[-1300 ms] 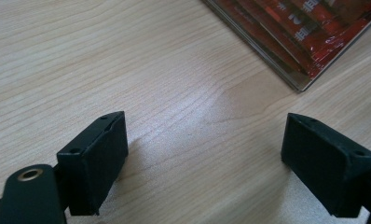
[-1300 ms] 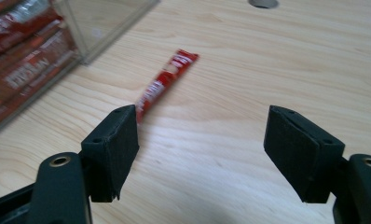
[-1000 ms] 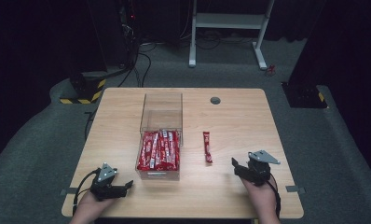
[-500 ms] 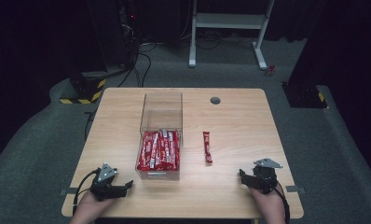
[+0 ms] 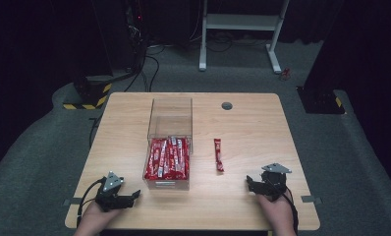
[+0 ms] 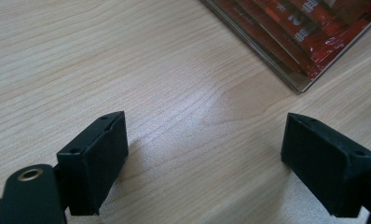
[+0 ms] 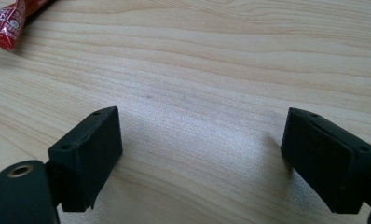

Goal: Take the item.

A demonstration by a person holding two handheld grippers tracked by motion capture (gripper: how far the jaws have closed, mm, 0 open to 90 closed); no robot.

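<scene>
On the wooden table (image 5: 262, 128), amid a dark room, both tools (image 5: 134, 196) (image 5: 250, 183) rest spread wide, the right's jaws just opening, nothing between.

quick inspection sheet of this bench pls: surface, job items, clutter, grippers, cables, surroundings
Surface: wooden table, round dark grommet near far edge.
Job's things: clear box, near half packed with red packets; one loose red packet lying right of the box.
Clutter: nothing seen.
Grippers: left gripper open, near edge, nothing between fingers; right gripper jaws just been opening, open, nothing between them.
Cables: one cable trails from the left gripper; more on floor behind the table.
Surroundings: dark room, grey carpet, white frame beyond.
</scene>
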